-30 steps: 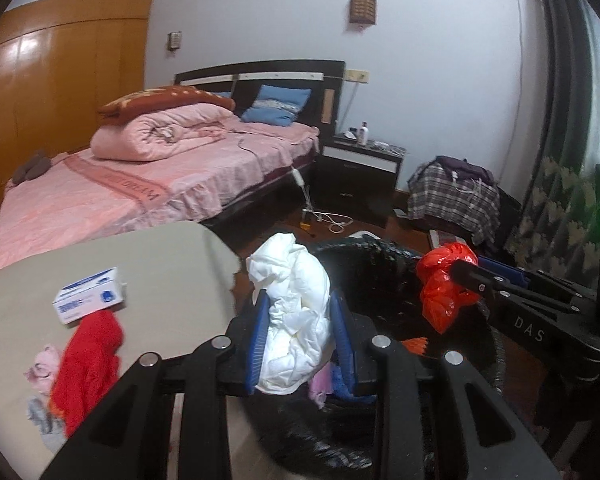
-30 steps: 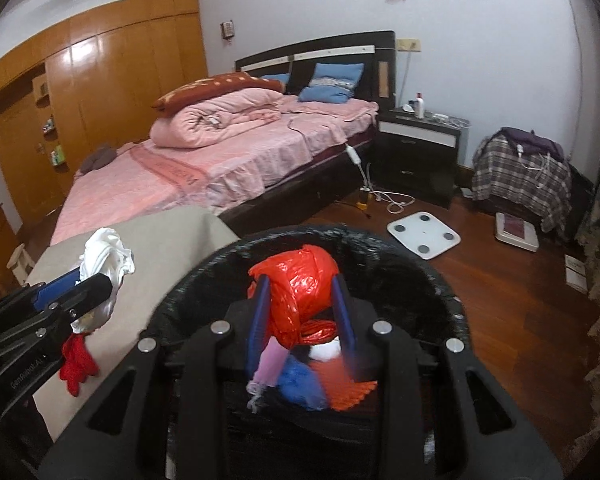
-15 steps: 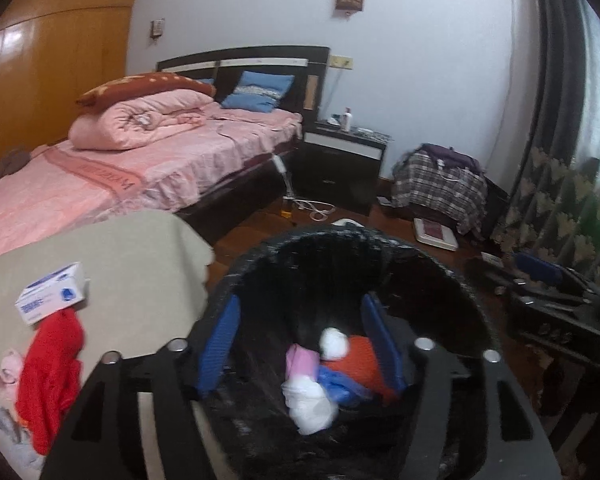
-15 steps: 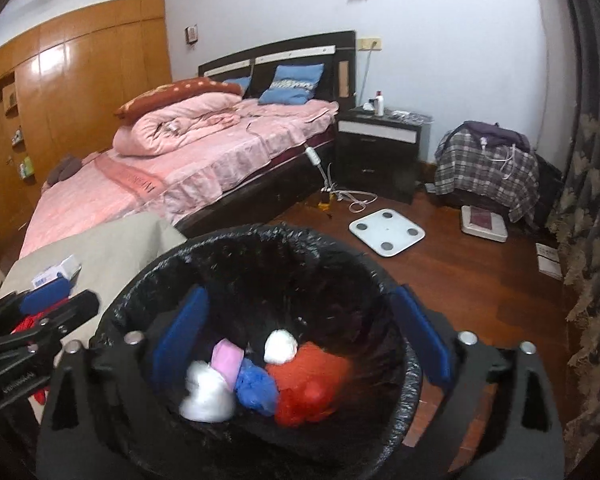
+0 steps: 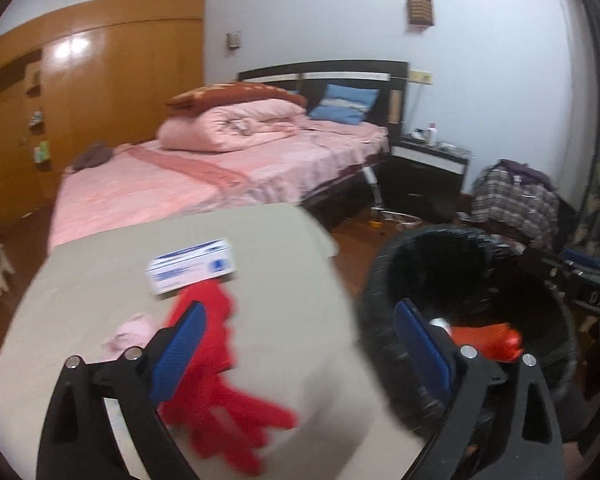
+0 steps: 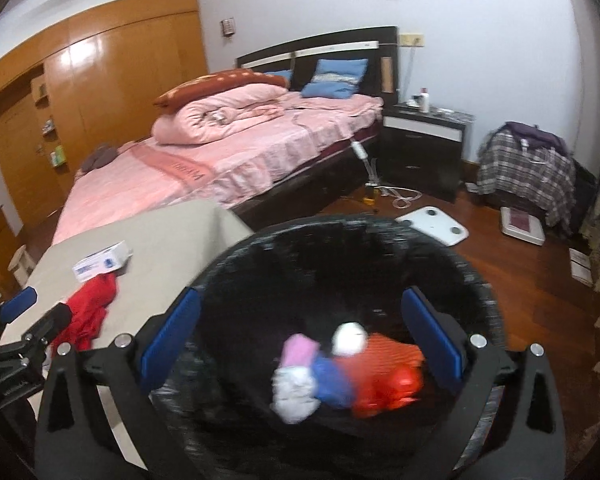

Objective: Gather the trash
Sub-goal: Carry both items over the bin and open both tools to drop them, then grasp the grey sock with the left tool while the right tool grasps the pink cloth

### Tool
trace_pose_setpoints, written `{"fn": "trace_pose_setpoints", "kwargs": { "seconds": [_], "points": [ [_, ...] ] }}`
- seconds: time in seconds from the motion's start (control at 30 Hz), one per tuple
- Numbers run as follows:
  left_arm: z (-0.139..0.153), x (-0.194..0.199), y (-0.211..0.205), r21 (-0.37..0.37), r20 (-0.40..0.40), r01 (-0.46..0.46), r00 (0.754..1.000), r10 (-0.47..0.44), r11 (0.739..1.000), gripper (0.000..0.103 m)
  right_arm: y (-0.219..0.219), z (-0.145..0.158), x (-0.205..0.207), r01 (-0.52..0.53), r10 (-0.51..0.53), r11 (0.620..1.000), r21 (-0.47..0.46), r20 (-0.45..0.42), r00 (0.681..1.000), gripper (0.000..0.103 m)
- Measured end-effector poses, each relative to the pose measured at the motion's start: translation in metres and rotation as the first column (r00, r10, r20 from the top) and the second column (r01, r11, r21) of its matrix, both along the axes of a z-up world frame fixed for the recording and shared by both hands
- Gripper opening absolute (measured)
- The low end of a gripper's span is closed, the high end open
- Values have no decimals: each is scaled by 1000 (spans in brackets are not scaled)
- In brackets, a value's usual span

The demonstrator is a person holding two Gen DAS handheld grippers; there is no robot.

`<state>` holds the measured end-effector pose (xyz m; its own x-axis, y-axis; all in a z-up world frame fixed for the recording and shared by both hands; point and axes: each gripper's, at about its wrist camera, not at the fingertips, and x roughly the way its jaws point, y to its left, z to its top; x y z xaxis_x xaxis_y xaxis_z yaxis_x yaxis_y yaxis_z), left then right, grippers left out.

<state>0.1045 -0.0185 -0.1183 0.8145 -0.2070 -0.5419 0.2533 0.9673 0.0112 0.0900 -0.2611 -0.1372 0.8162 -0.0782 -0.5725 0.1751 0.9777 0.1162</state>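
Observation:
A black-lined trash bin [image 6: 284, 248] stands beside a beige table [image 5: 100, 280]. In it lie a white wad [image 6: 294, 394], a red bag [image 6: 392, 388], pink, blue and small white pieces. My right gripper [image 6: 300, 336] is open and empty above the bin. My left gripper [image 5: 300, 344] is open and empty, over the table's right edge and the bin's rim [image 5: 384, 280]. On the table lie red trash [image 5: 220, 380], a pink scrap [image 5: 128, 332] and a white and blue box [image 5: 192, 266]. The left gripper also shows in the right wrist view [image 6: 32, 316].
A pink bed [image 6: 228, 160] stands behind the table, with a dark nightstand [image 6: 424, 148] to its right. A white scale [image 6: 436, 226], cables and a plaid-covered pile [image 6: 524, 168] are on the wooden floor. A wooden wardrobe [image 5: 80, 92] fills the left wall.
Both grippers opened and dropped the white wad and the red bag into the bin. My left gripper then swung left toward the table; the right stayed over the bin.

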Motion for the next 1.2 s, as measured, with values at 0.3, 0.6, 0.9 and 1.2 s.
{"fn": "trace_pose_setpoints", "kwargs": {
  "seconds": [0.3, 0.6, 0.9, 1.2],
  "points": [
    [-19, -5, 83, 27, -26, -192, 981, 192, 981, 92, 91, -6, 19, -173, 173, 985, 8, 32, 984, 98],
    [-43, -11, 129, 23, -85, -256, 963, 257, 966, 84, 145, -13, 26, -283, 284, 959, -16, 33, 958, 98],
    [-62, 1, 128, 11, -155, -228, 962, 227, 974, 76, 153, -19, 29, -304, 304, 952, -29, 7, 953, 98],
    [-72, 7, 125, -74, -213, -171, 965, 152, 983, 34, 158, -23, 29, -315, 315, 948, -46, -2, 949, 98]
  ]
}}
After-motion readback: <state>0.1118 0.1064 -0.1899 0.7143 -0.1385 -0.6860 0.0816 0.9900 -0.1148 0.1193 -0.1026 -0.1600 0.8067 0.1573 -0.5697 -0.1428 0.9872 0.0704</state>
